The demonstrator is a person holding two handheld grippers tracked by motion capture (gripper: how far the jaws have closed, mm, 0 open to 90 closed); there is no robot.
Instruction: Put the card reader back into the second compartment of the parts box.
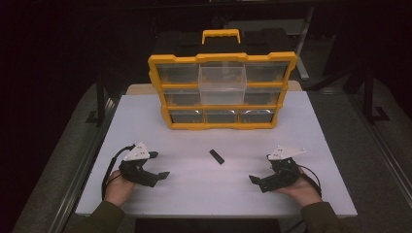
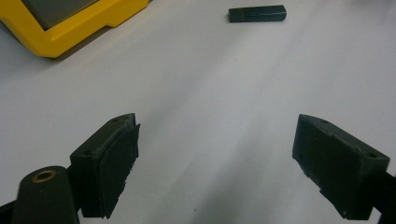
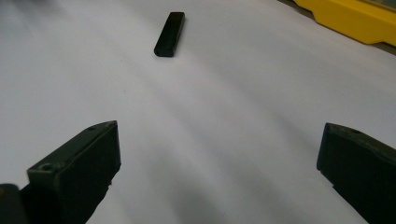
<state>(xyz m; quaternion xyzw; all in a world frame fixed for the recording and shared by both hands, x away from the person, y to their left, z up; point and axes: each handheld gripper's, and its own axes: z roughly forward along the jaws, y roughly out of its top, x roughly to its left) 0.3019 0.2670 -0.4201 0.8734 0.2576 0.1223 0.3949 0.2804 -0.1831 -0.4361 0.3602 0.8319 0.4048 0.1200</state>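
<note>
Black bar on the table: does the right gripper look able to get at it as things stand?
Probably yes. The right gripper is open, and bare white table lies between it and the black bar, nothing blocking.

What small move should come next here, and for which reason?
Probably bring the right gripper forward to the small black bar. Both grippers are open and hold nothing, the bar lies free on the white table between them, and one clear drawer of the yellow organizer stands pulled out.

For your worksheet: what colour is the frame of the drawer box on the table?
Yellow. The drawer box frame shows best in the high view.
</note>
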